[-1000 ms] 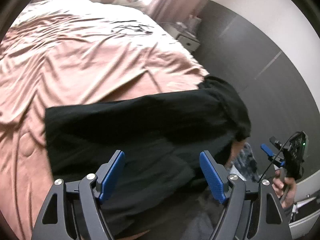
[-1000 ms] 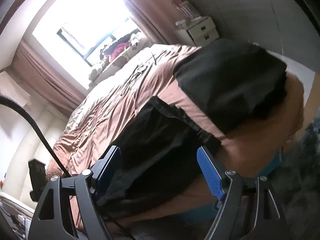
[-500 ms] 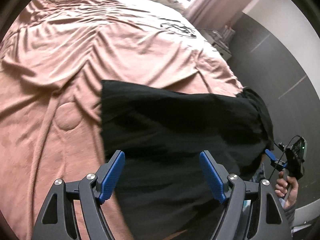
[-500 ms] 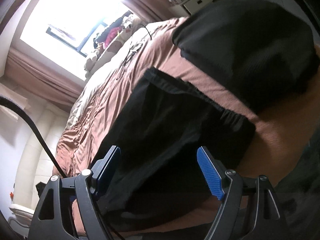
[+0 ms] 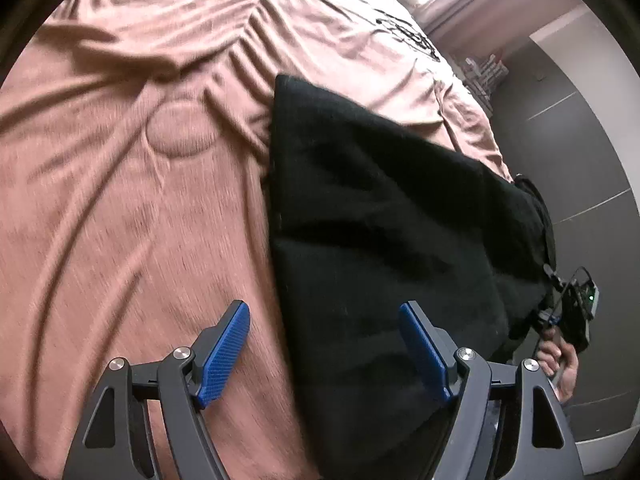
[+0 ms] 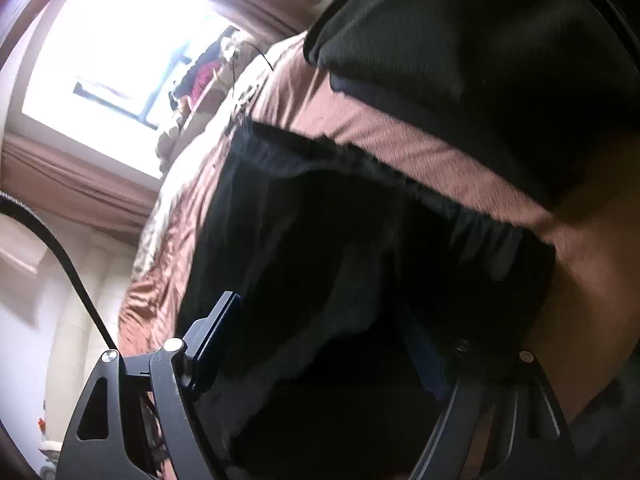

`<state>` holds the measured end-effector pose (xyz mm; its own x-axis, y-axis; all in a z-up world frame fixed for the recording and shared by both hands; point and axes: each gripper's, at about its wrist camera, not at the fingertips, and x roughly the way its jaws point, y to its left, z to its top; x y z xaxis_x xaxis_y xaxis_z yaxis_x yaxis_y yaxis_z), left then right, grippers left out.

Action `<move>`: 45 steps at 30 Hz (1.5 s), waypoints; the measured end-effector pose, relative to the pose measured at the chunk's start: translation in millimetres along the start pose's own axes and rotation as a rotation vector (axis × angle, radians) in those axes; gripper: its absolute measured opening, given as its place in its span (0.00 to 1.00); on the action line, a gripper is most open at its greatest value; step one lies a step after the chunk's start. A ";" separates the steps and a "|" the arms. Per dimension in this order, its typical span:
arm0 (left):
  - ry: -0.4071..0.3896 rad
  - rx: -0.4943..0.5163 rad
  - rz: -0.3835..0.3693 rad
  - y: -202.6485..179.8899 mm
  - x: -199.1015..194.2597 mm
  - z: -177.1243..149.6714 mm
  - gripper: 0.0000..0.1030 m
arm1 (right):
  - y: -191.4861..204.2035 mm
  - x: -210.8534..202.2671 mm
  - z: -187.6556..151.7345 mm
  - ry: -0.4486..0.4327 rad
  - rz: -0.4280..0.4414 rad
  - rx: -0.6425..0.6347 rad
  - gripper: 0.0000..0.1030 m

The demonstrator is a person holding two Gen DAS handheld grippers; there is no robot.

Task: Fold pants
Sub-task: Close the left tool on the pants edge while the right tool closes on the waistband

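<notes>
Two grippers: left gripper [image 5: 324,354] and right gripper [image 6: 320,344] both released, jaws wide, grasping nothing
Pants: black fabric pants [image 5: 384,240] flat on pink-brown bedspread [image 5: 120,220]
Other garment: black cloth [image 6: 480,52] beyond pants' waistband

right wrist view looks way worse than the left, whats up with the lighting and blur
Right wrist: the window is blown out white, so the pants go near featureless black and the right gripper sinks into them. Left wrist: even light, slight motion smear on the bedspread.
</notes>
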<state>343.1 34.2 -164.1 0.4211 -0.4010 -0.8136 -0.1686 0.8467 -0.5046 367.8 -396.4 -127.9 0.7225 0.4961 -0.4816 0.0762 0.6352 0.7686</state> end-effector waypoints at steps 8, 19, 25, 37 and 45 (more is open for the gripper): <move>0.032 -0.076 -0.068 1.9 0.9 -35.1 0.68 | -1.3 -1.0 11.7 -0.030 0.067 0.001 0.13; 0.023 -0.179 -0.120 9.6 -1.7 -63.3 0.52 | 44.4 -63.8 1.1 -0.103 0.139 -0.198 0.06; -0.038 -0.272 -0.098 16.5 -8.4 -69.2 0.13 | 26.1 -77.8 -7.3 -0.095 0.112 -0.201 0.05; -0.041 -0.237 -0.110 11.7 -22.4 -78.9 0.13 | -16.9 -92.3 -30.1 -0.058 -0.016 -0.139 0.05; -0.034 -0.219 -0.077 12.8 -9.4 -53.7 0.38 | -21.4 -89.1 -35.4 -0.061 -0.065 -0.108 0.04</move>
<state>289.2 30.1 -178.4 0.4692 -0.4464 -0.7620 -0.3223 0.7168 -0.6183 277.4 -433.1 -116.4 0.7591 0.4168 -0.5000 0.0521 0.7268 0.6849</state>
